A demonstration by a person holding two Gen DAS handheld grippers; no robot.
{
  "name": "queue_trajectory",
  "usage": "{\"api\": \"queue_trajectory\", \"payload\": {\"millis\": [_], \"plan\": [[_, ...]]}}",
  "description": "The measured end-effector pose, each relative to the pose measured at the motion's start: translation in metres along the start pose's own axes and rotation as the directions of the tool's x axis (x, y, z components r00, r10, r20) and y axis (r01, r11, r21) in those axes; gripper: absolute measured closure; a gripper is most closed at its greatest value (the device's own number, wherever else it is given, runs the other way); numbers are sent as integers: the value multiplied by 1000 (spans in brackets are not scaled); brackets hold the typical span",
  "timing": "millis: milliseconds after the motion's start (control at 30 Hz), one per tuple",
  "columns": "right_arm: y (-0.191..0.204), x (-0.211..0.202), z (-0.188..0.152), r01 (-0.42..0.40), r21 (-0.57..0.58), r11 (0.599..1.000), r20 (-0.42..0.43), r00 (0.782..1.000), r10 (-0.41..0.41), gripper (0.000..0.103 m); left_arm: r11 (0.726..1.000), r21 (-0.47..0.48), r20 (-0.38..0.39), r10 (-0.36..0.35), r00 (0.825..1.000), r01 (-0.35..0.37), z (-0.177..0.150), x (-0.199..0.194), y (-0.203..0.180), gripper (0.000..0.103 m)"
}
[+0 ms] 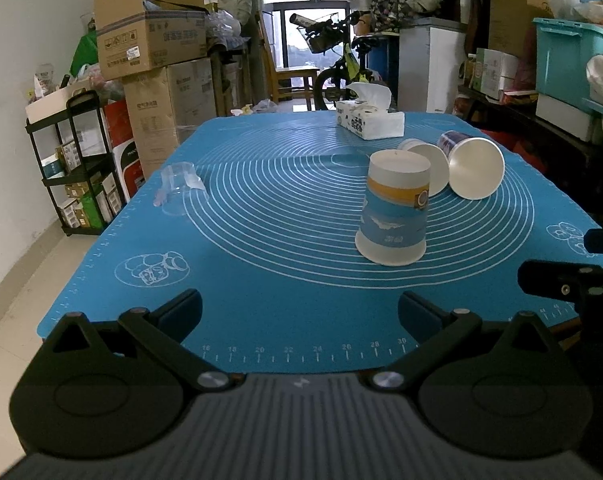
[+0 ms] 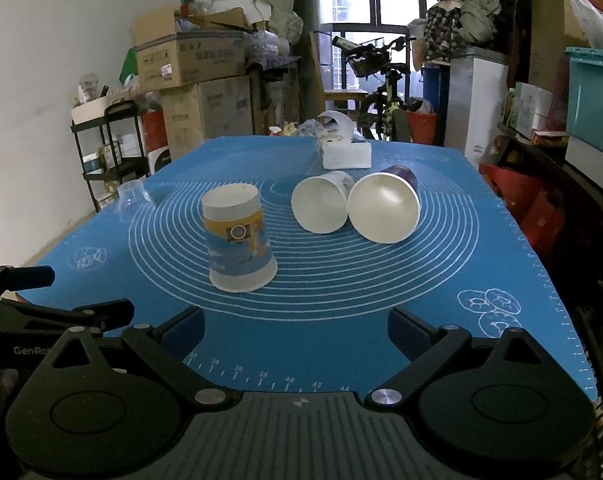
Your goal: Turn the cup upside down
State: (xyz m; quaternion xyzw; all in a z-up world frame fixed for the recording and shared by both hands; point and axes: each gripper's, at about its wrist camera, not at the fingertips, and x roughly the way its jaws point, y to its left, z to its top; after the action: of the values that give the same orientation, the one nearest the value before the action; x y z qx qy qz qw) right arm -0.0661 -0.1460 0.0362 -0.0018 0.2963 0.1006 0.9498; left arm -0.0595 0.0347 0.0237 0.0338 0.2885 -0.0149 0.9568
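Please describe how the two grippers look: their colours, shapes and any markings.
Both the left gripper and the right gripper are matte black: two round discs, angled link arms with silver pivot bolts, and dark blue pads on the fingers. Behind lies a ribbed grey body with a small white mark. The right view shows pale "GenRo" lettering on the left gripper. No cables show.

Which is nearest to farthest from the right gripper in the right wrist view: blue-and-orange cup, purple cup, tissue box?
From the right gripper, open and empty:
1. Blue-and-orange cup, standing upside down, ahead and left.
2. Purple cup, on its side with its mouth toward the camera, ahead and right.
3. Tissue box, at the mat's far end, near centre.
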Motion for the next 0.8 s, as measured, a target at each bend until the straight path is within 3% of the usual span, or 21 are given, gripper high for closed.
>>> {"api": "queue_trajectory", "payload": {"millis": [800], "plan": [[1,3,-1,-5,-2,1000,-13,1000,5,5,1000,5,0,2,1000,-2,-1,0,-1,0]]}}
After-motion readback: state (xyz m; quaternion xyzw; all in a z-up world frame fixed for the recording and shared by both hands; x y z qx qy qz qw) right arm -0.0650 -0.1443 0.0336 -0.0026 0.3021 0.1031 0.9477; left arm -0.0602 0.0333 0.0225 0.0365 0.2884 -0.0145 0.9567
